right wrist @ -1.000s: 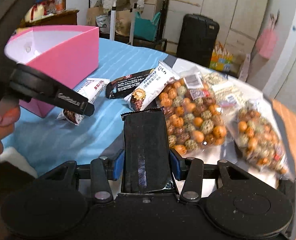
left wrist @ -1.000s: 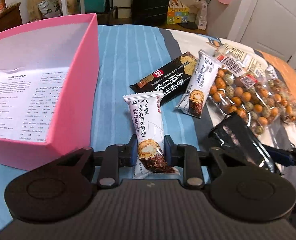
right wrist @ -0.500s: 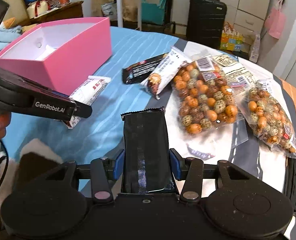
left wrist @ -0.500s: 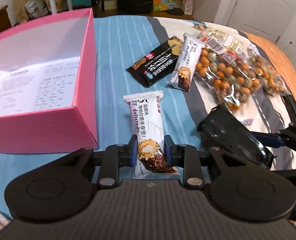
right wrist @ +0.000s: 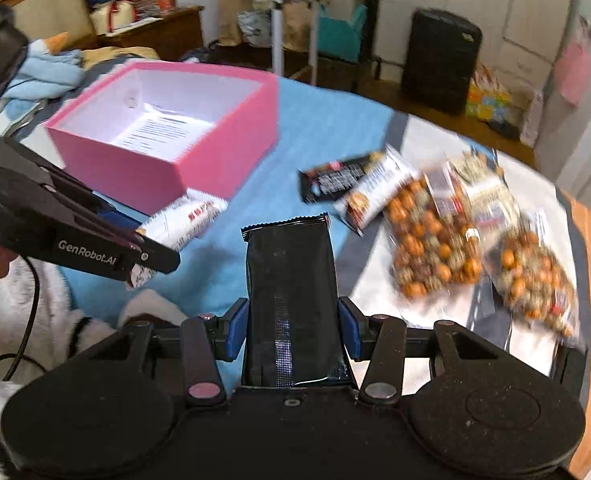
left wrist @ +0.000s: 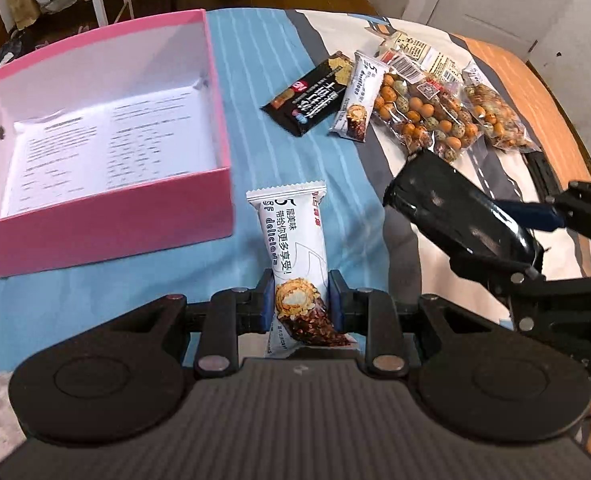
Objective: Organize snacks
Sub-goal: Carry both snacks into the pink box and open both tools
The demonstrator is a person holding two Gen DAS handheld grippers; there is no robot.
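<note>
My left gripper is shut on a white snack bar and holds it above the blue cloth, just right of the open pink box. My right gripper is shut on a black snack packet, which also shows at the right of the left wrist view. The left gripper with its white bar shows at the left of the right wrist view. The pink box holds only a printed sheet.
On the cloth lie a black snack bar, another white bar and two bags of coated nuts. A black suitcase, a table frame and boxes stand on the floor behind.
Both grippers have lifted and drawn back with their snacks, so more of the box's inside shows. The right gripper has swung toward the box.
</note>
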